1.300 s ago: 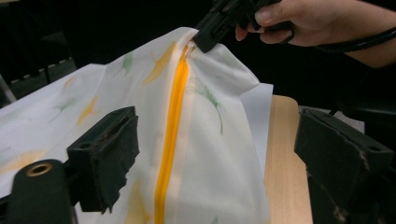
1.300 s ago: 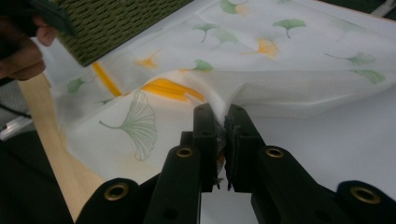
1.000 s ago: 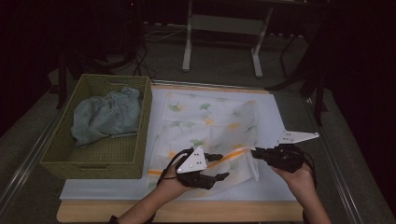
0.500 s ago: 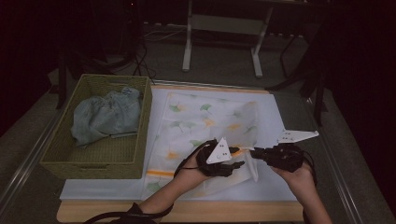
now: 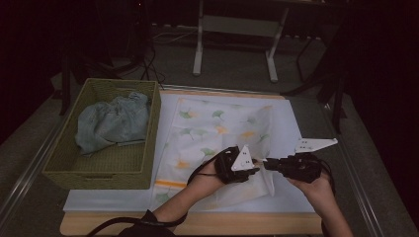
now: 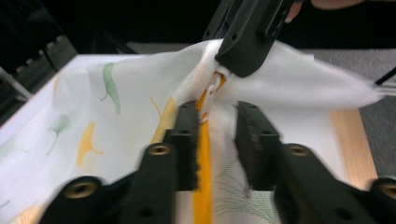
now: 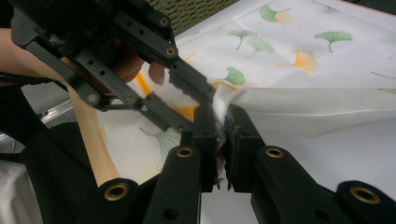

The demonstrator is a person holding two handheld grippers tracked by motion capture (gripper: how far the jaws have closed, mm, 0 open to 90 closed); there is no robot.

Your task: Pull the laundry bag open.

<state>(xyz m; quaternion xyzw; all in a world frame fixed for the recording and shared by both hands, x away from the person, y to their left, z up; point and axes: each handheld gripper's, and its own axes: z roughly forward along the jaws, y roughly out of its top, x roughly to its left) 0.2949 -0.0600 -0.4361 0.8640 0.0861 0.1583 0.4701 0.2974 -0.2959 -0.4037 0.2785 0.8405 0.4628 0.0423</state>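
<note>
A: Where is the white mesh bag with the green and orange leaf print [image 5: 217, 133] lying?

B: Flat on the white sheet [image 5: 296, 128] over the wooden table [image 5: 197, 224], just right of the woven olive-green basket [image 5: 153, 148], which holds a crumpled pale blue cloth [image 5: 111, 123]. The bag's near right end is lifted off the sheet.

A: What lifts it?

B: The right gripper [image 5: 269, 164]. In its own view the two black jaws are clamped together on a bunched fold of the white mesh [image 7: 222, 119], and the fabric stretches away to the right from there.

A: And the left gripper [image 5: 254, 170]?

B: It sits just left of the right one, tips nearly meeting it. Its jaws have just been closing, yet in the left gripper view they stand apart, with the bag's orange zipper strip [image 6: 203, 154] running between them. The pads do not press on it. The right gripper's jaw [image 6: 250, 35] shows just beyond, pinching the mesh at the zipper's end.
</note>
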